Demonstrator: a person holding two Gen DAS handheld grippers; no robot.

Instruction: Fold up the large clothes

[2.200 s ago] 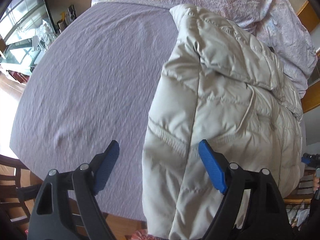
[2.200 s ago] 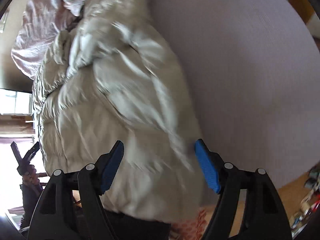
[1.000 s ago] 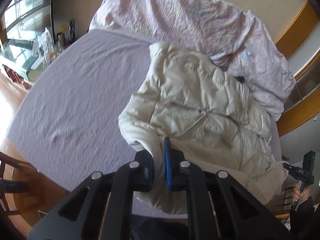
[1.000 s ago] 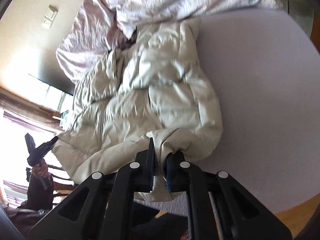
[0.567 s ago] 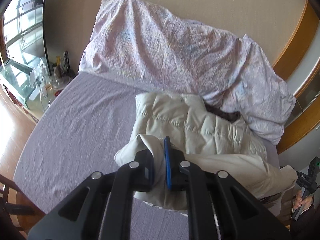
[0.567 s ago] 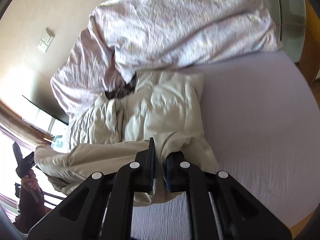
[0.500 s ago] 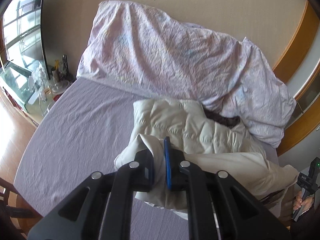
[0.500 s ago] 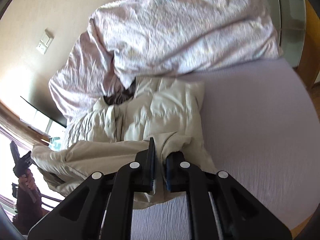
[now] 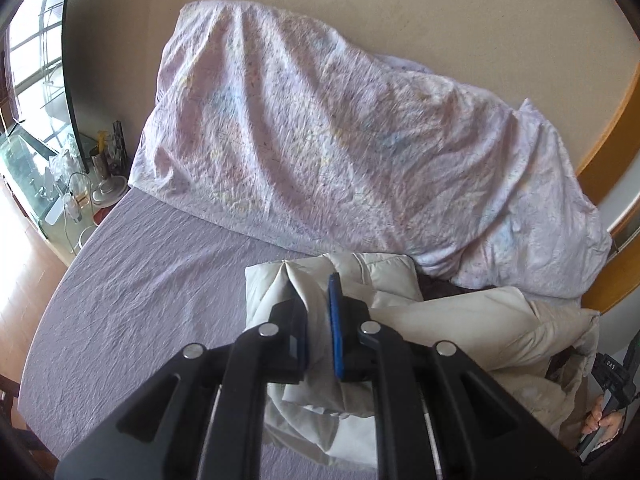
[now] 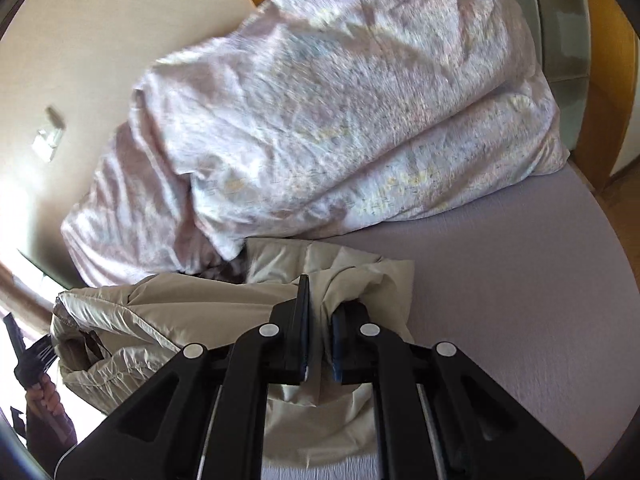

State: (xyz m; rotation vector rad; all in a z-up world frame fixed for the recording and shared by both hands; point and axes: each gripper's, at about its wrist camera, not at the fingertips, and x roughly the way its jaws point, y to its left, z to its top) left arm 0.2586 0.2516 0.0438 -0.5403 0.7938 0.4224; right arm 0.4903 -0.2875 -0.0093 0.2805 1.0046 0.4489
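Cream quilted puffer jacket (image 9: 460, 332) on lilac-sheeted bed (image 9: 152, 264), long axis along crumpled floral duvet (image 9: 340, 140) at head edge. Left gripper (image 9: 318, 320), right gripper (image 10: 320, 328) each pinching jacket hem fold. Beige wall behind.

Quilted cream jacket (image 9: 460, 320) has a faint sheen; lilac bed sheet (image 9: 152, 280) is matt, finely creased cloth; duvet (image 9: 340, 140) crumpled cotton.
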